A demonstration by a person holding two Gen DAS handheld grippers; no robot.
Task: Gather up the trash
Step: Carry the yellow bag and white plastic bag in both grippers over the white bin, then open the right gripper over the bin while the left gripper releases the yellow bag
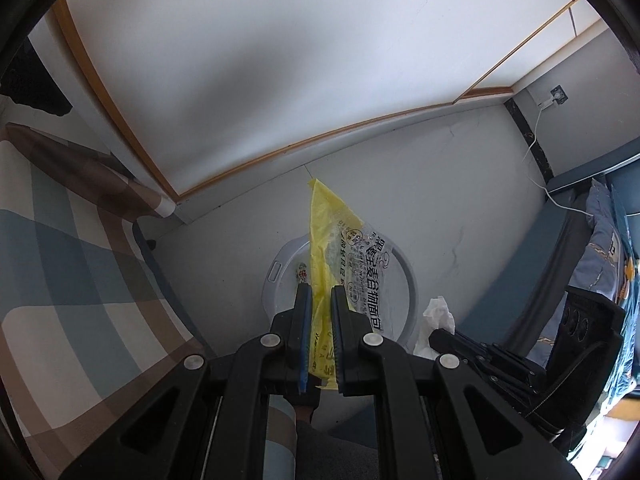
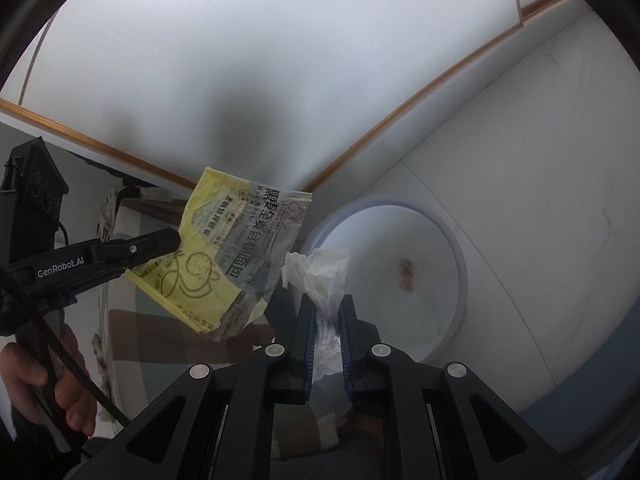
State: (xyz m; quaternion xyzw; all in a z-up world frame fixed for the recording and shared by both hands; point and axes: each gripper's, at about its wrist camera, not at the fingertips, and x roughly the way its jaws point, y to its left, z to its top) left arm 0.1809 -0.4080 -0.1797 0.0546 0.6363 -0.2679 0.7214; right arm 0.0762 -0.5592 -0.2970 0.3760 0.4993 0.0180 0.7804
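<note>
Left fingers (image 1: 302,320) pinch yellow wrapper (image 1: 340,252); right fingers (image 2: 306,334) pinch tissue (image 2: 320,276)

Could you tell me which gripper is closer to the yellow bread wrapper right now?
Left. The left gripper is clamped on the yellow bread wrapper, holding it above the bin. The right gripper is beside it, apart, holding a white tissue.

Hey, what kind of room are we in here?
Probably a bedroom: plaid bedding lies at the left, a pillow at the right, and a white trash bin stands on the floor by the wall.
</note>
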